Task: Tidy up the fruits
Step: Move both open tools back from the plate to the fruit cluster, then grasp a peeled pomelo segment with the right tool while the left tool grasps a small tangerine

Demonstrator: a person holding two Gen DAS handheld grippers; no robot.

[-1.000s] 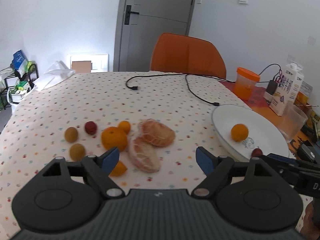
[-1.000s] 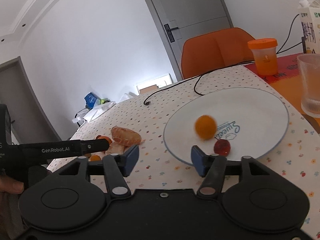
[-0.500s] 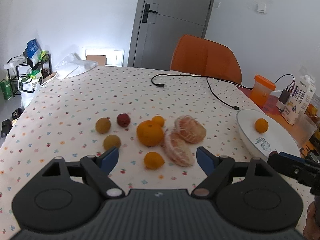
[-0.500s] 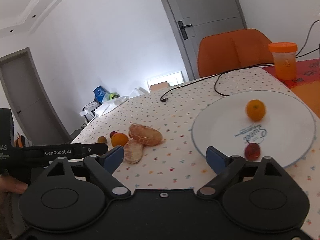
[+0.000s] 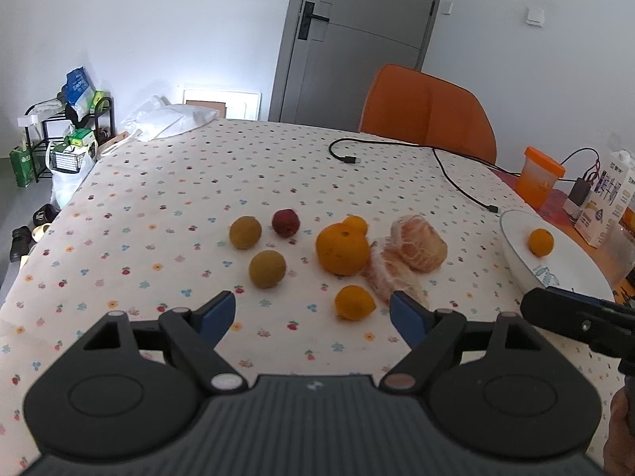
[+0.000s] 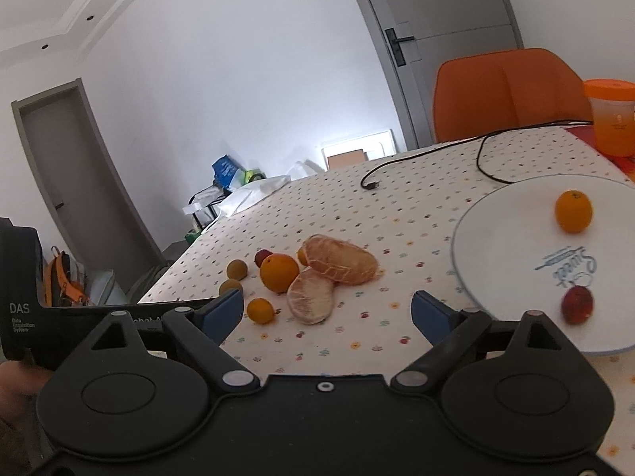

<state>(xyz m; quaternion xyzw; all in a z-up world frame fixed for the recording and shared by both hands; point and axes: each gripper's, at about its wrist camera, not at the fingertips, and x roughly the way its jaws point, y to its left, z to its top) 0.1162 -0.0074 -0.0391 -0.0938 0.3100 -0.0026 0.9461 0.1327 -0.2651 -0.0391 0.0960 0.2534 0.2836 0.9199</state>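
A loose group of fruit lies mid-table: a large orange, a small orange nearest my left gripper, another small orange behind, two peeled pomelo pieces, two yellow-brown fruits and a dark red one. A white plate at the right holds a small orange and a red fruit. My left gripper is open and empty just short of the group. My right gripper is open and empty between the group and the plate.
A black cable lies across the far table. An orange lidded cup, a milk carton and a clear glass stand at the right edge. An orange chair is behind the table. The dotted tablecloth covers the table.
Both grippers have swung left, away from the plate and toward the fruit group. The small orange that was rolling on the plate now lies still at its far side.
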